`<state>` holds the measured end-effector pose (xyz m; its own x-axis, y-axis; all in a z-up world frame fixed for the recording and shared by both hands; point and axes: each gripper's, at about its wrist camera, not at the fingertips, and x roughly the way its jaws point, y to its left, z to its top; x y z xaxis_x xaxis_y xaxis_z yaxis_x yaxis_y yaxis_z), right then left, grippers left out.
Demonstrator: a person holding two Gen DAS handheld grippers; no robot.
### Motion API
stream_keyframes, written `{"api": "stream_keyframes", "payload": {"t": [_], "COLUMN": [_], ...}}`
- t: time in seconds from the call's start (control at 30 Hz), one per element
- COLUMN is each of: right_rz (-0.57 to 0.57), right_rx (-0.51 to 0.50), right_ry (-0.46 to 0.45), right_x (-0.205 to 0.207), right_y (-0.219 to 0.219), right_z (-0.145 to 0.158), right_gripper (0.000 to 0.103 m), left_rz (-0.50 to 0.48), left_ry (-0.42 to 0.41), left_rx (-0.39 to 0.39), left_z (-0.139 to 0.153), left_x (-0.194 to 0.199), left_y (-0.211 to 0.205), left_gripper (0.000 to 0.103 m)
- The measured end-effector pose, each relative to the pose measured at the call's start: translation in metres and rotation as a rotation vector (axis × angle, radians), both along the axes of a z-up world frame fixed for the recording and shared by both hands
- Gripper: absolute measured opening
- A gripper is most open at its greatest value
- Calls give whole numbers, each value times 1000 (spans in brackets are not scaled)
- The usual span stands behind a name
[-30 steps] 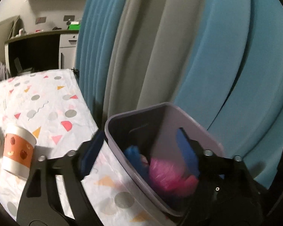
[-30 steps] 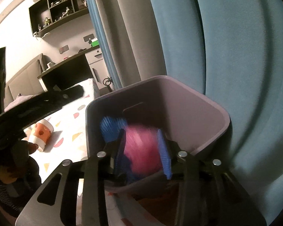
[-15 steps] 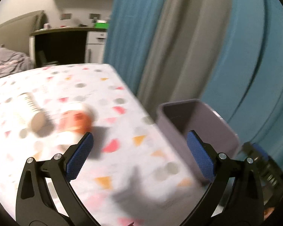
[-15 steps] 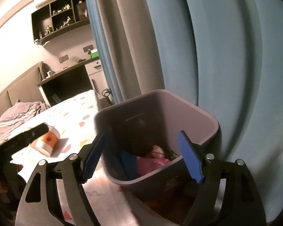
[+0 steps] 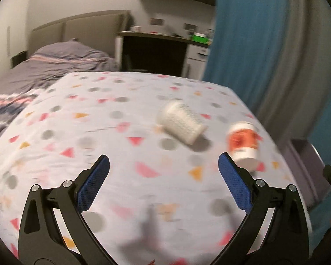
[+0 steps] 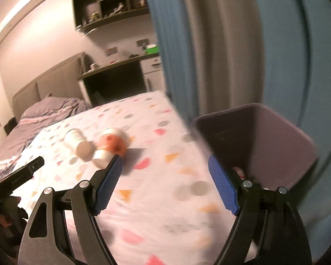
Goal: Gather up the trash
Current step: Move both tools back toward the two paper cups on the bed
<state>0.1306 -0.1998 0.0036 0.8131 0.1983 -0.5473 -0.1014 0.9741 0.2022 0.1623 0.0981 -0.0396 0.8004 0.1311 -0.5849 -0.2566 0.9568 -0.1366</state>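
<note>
While both tongs [image 5: 164, 165] [image 6: 164, 165] gape empty, two cups [image 5: 181, 124] [image 5: 243, 142] lie ahead, bin [image 6: 275, 132] beside the table [image 5: 99, 132].

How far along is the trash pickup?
Done: pink trash already lies in the purple bin.
In hand: nothing; left gripper and right gripper are both open and empty.
Left: the white cup on its side and the orange-patterned cup remain on the table.
</note>
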Motion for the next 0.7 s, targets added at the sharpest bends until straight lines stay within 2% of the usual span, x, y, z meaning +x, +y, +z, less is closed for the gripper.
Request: {"api": "stream_keyframes", "payload": {"t": [0.2,0.37,0.7], "right_rz": [69,94,70], "right_rx": [-23,-49,-5], "right_ry": [41,77,219], "right_x": [27,55,100], "right_y": [53,88,109], "right_z": [-7,-18,-47], "right_gripper": [78,78,70], "left_rz": [86,113,105], "left_ry": [5,-2,-8], "left_rx": [-16,-29,-36], "left_z": [-3,-1,-2], "left_x": [-11,-12,2], "left_y": [51,71,87], "left_gripper": [97,97,97]}}
